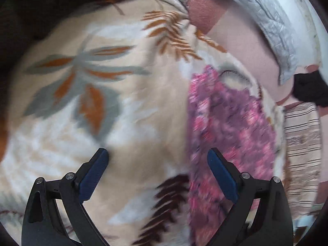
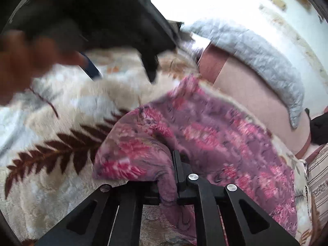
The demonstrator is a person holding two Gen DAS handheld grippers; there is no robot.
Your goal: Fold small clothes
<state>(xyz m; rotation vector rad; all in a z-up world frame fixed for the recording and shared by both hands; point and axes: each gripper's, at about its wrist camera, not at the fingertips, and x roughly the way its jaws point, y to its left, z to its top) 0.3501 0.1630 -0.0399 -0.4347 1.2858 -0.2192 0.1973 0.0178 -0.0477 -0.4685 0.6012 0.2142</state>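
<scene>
A small purple and pink floral garment (image 1: pixel 229 123) lies on a cream blanket with a leaf pattern (image 1: pixel 123 102). In the left wrist view my left gripper (image 1: pixel 157 151) hovers open above the blanket, just left of the garment's edge, with nothing between its blue pads (image 1: pixel 94 176). In the right wrist view my right gripper (image 2: pixel 174 157) is shut on a bunched near edge of the garment (image 2: pixel 215 133), and cloth drapes over its left finger. The left gripper (image 2: pixel 114 26) and the hand (image 2: pixel 30 61) that holds it show blurred at the upper left there.
A grey quilted cover (image 1: pixel 266 20) (image 2: pixel 256 51) lies at the far side over a pink sheet (image 1: pixel 246 47). A striped brown and cream cloth (image 1: pixel 301 143) sits to the right of the garment. A black item (image 1: pixel 309 90) rests near the right edge.
</scene>
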